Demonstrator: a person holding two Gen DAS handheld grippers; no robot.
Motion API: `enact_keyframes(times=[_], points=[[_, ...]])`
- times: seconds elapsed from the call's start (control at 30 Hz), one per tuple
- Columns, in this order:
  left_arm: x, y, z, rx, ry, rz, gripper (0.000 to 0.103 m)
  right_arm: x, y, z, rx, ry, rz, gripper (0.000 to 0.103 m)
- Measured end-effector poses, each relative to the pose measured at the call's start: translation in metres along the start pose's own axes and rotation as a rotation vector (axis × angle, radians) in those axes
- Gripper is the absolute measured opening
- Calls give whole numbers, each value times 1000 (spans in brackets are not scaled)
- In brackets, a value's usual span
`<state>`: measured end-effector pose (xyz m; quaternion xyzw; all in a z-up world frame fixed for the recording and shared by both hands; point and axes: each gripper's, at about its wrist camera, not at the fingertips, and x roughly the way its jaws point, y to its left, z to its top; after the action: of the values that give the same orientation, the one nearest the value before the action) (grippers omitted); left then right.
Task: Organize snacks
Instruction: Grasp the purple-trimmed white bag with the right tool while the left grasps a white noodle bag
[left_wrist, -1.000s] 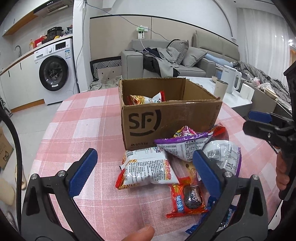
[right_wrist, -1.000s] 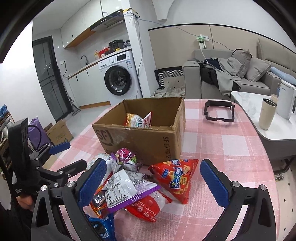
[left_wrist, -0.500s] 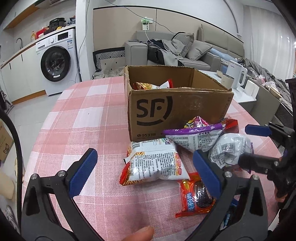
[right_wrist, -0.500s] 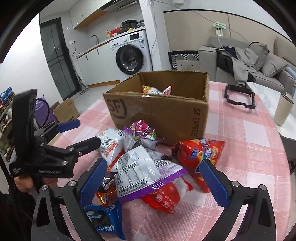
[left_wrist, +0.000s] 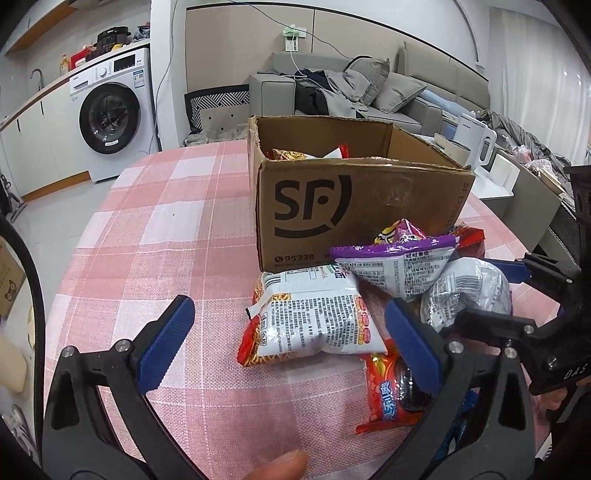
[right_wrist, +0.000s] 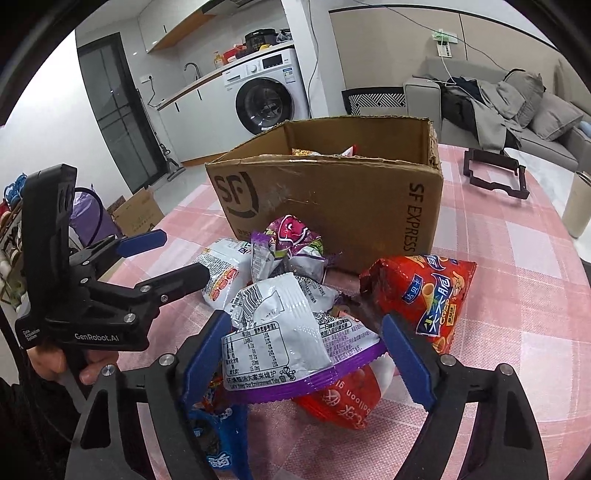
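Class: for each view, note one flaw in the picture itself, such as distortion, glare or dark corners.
Left wrist view: fisheye bends the wall lines, corners go black. Right wrist view: glare streaks the silver packet, and the door frame leans and curves.

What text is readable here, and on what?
"SF", "95338": cardboard box front.
"SF EXPRESS": box side.
"GenRobot.AI": left tool body.
"balloon": red packet.
"Let's Keep Our Environment Tidy": purple-edged packet.
Remaining packet print: too small to read.
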<state>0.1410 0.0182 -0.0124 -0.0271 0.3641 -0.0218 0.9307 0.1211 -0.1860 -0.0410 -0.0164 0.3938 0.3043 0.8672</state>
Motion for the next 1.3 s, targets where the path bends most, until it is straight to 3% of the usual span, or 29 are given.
enact_keyframes(times=[0.37, 0.7, 0.87, 1.2, 1.23, 1.3], points=[[20, 8, -4, -21, 38, -4, 102, 5, -2, 0, 10, -8, -19, 79], [42, 18, -3, -60, 82, -47, 102, 2, -1, -1, 3, -18, -9, 66], [48, 12, -4, -42, 93, -34, 102, -2, -1, -2, -11, -23, -1, 59], [61, 8, -5, -16, 115, -30, 102, -3, -1, -4, -11, -23, 11, 59], [61, 7, -6, -14, 114, -37, 102, -3, -1, -3, -12, -22, 13, 59], [62, 6, -6, -6, 115, -51, 90, -3, -1, -4, -14, -21, 14, 59]])
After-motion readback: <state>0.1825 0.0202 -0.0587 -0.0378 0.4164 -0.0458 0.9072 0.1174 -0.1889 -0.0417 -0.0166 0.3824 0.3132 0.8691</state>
